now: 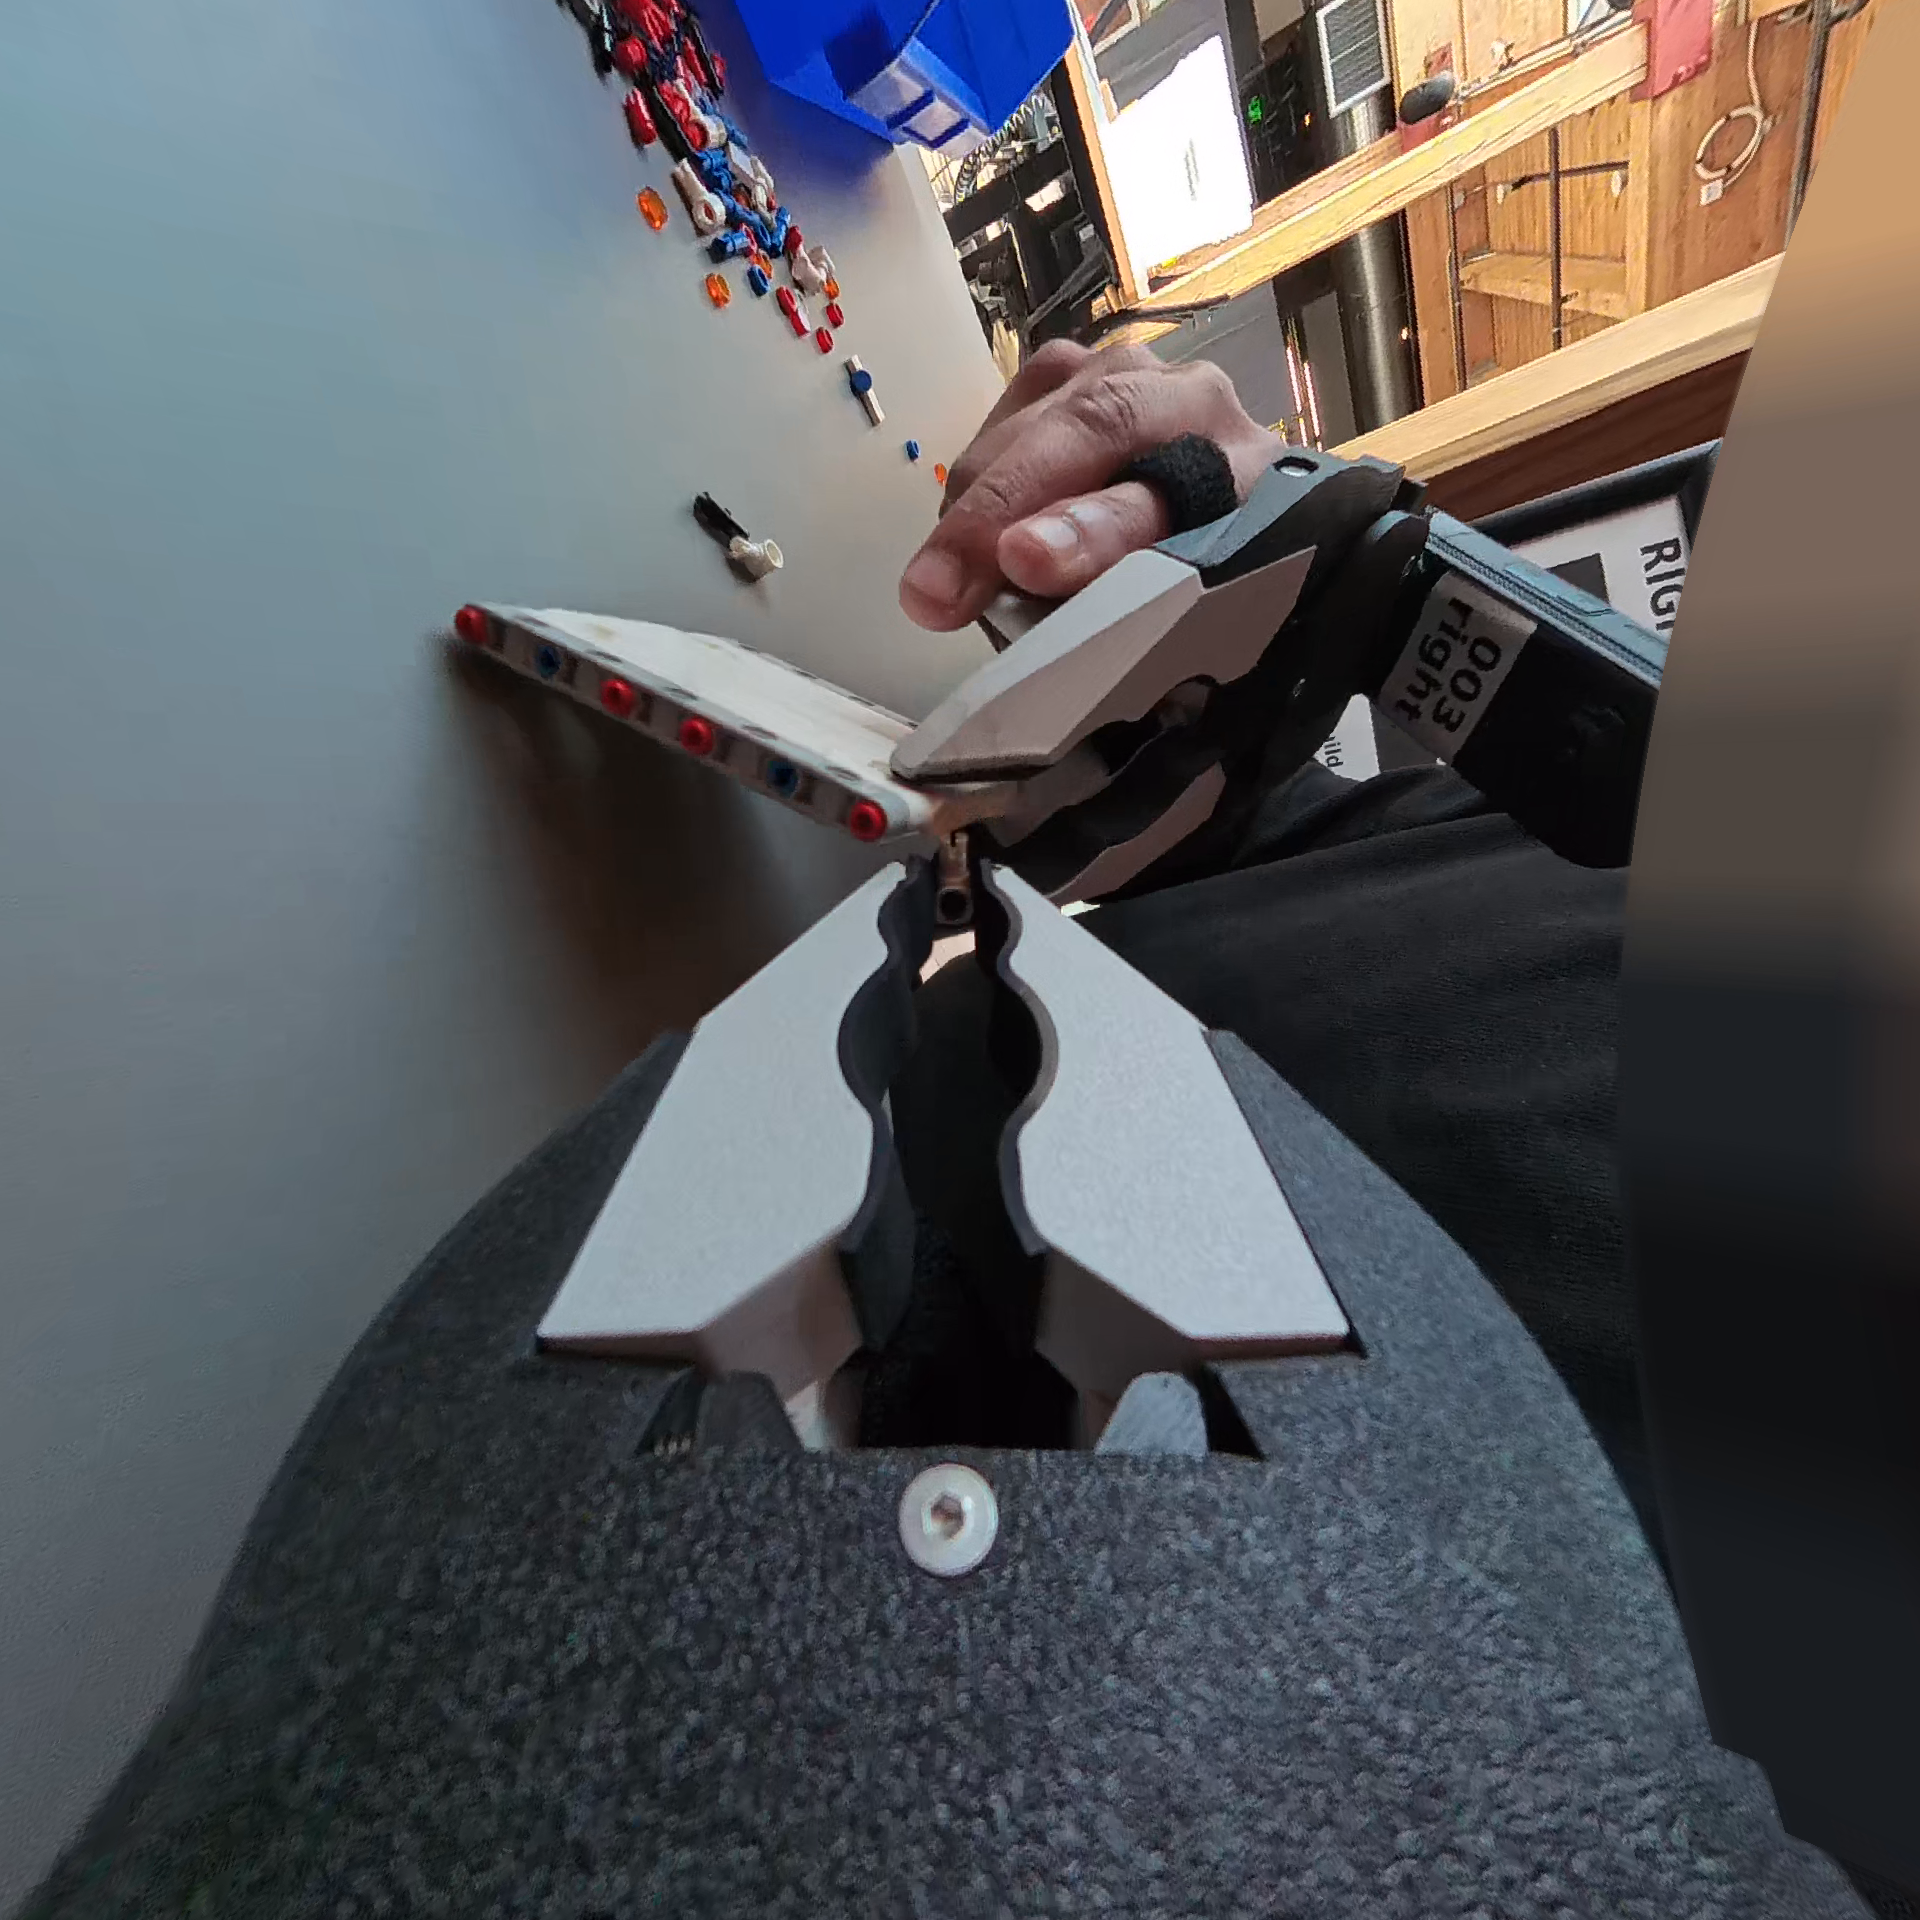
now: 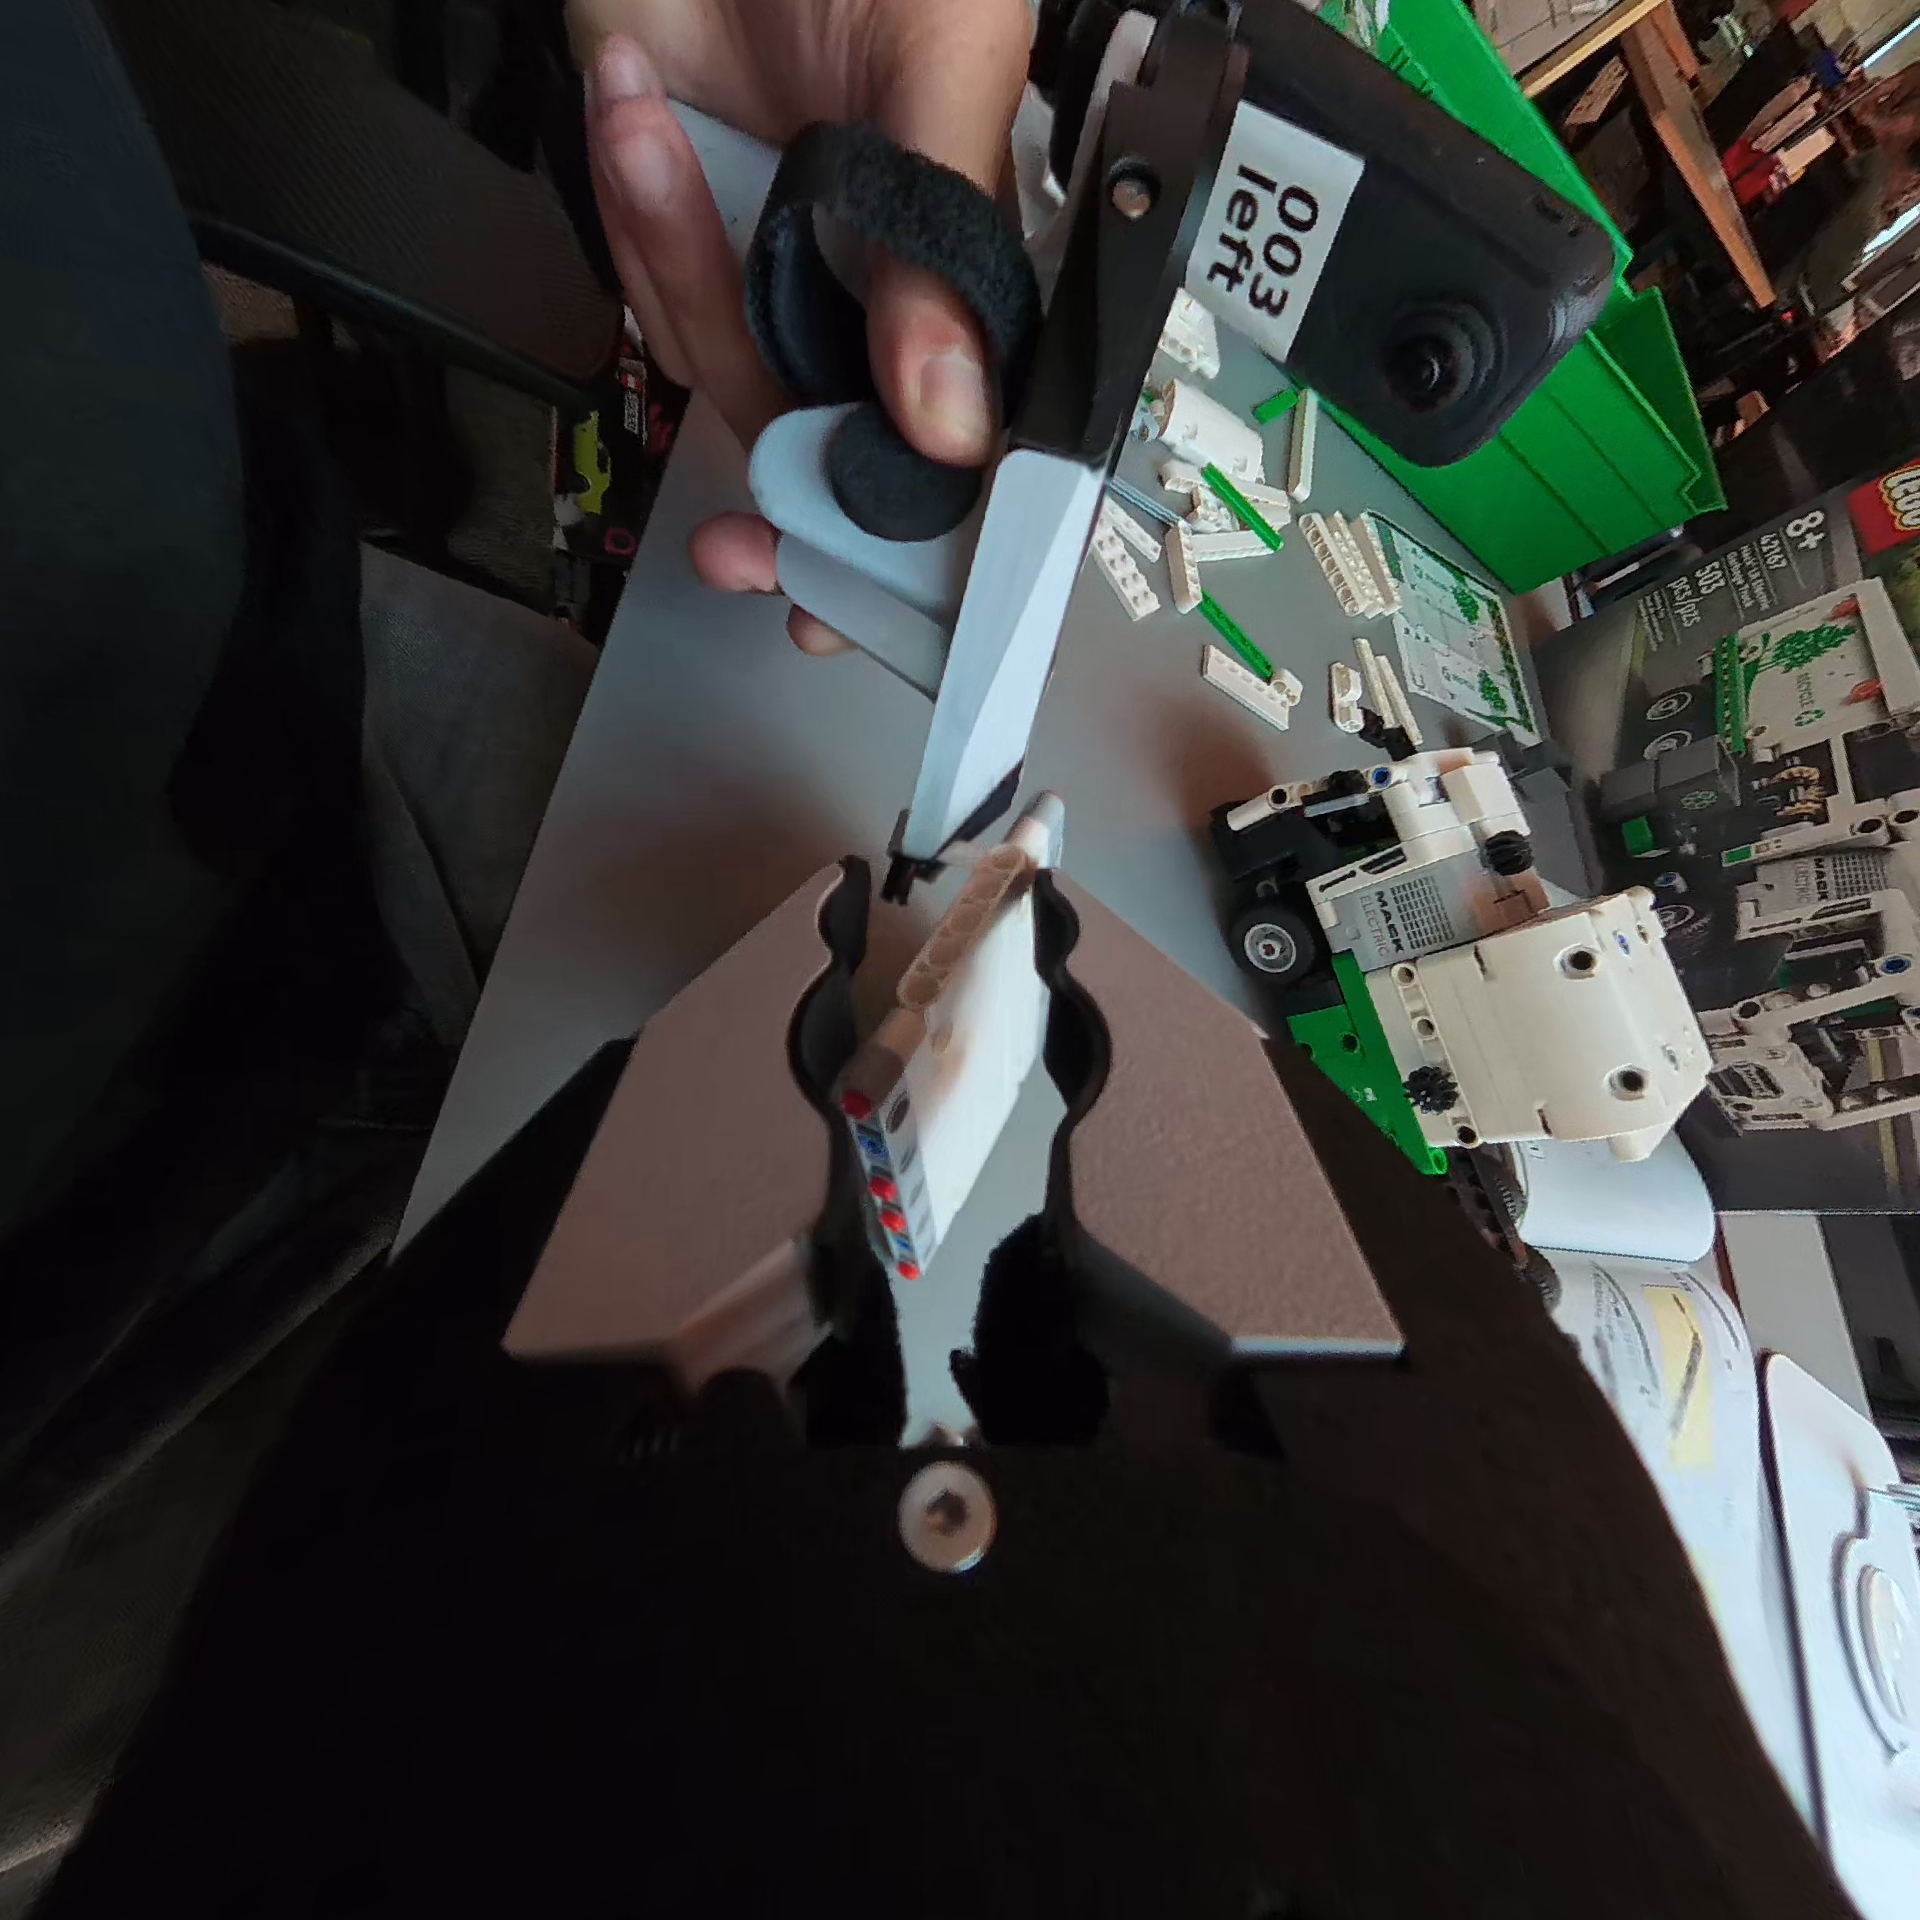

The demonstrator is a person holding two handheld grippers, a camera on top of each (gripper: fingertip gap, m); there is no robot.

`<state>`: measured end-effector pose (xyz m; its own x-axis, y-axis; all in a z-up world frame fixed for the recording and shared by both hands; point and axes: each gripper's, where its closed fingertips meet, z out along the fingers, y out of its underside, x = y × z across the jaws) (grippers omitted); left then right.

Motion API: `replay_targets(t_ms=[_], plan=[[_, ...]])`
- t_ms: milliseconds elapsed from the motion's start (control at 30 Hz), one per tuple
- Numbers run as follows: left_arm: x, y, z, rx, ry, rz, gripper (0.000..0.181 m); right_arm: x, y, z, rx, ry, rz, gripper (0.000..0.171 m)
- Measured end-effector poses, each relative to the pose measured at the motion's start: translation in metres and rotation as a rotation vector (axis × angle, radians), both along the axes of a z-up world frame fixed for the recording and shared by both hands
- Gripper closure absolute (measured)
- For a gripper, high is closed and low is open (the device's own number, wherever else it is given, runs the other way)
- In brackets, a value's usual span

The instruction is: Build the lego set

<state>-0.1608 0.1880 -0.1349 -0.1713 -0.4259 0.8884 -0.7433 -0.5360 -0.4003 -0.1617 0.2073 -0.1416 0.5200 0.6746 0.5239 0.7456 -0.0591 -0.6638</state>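
1. My left gripper (image 1: 951, 883) is pinched nearly closed on a small dark connector pin (image 1: 954, 902), held right at the fingertips. The pin's far end meets the near corner of the white panel assembly (image 1: 717, 686).
2. My right gripper (image 2: 951, 883) is clamped on that same white panel assembly (image 2: 966, 1049), which runs lengthwise between the fingers, its edge of red and blue pins facing the camera.
3. In the left wrist view the right gripper (image 1: 997, 774) comes in from the right and grips the panel's near end, with the person's right hand (image 1: 1070, 488) on its handle, one finger through a black strap.
4. In the right wrist view the left gripper (image 2: 914, 862) reaches down from above to the panel's far tip, the person's left hand (image 2: 831, 260) holding it. I cannot tell there whether the pin is seated.
5. Beyond the panel, loose pieces lie on the grey table (image 1: 260, 520): a scatter of red, blue and orange small parts (image 1: 727, 197) beside a blue bin (image 1: 914, 62).
6. On my right side stand the partly built white and green truck (image 2: 1455, 997), loose white and green beams (image 2: 1226, 520), a green bin (image 2: 1558, 416), the set's box (image 2: 1787, 748) and an open instruction booklet (image 2: 1662, 1371).
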Motion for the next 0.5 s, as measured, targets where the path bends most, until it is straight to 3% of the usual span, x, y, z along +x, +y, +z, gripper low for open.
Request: replay_targets(t_ms=[233, 333, 500], plan=[[0.001, 0.009, -0.004, 0.053, -0.014, 0.031, 0.176, 0.008, -0.003, -0.011, -0.083, 0.023, -0.045, 0.139], [-0.011, 0.025, -0.007, 0.202, -0.051, 0.073, 0.176, 0.016, -0.01, -0.012, -0.153, 0.093, -0.108, 0.139], [-0.027, 0.03, -0.018, 0.53, -0.156, 0.093, 0.176, 0.044, 0.004, -0.043, -0.301, 0.14, -0.375, 0.106]])
